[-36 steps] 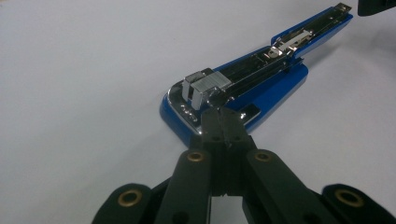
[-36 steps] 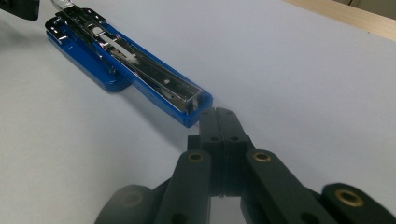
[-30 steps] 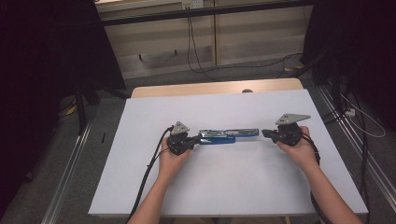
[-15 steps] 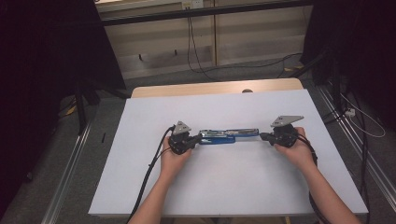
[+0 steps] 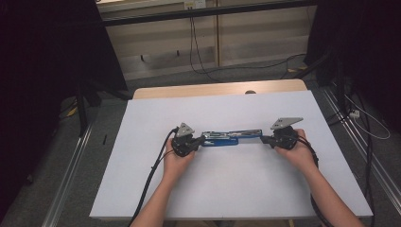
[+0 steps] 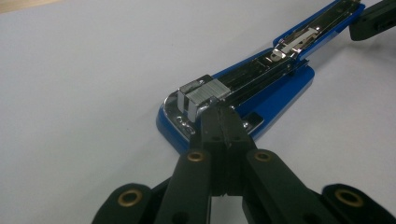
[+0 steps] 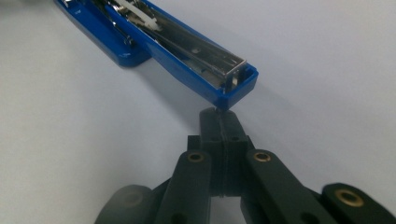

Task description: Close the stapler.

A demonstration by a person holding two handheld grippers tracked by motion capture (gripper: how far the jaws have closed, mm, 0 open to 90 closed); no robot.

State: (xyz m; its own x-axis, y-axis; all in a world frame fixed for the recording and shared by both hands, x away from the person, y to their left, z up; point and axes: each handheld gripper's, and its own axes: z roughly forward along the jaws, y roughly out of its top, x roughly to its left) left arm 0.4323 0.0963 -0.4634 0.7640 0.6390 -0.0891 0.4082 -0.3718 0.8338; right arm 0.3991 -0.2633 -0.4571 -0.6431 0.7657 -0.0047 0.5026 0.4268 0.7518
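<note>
Though opened flat, stapler (image 5: 231,137) between closed grippers.

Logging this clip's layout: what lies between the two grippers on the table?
In the high view, an opened blue stapler spans the stretch between the left gripper and right gripper, lying flat on the white table.

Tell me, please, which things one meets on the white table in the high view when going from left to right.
Left tongs with their trailing cable → blue stapler, opened out flat → right tongs.
</note>
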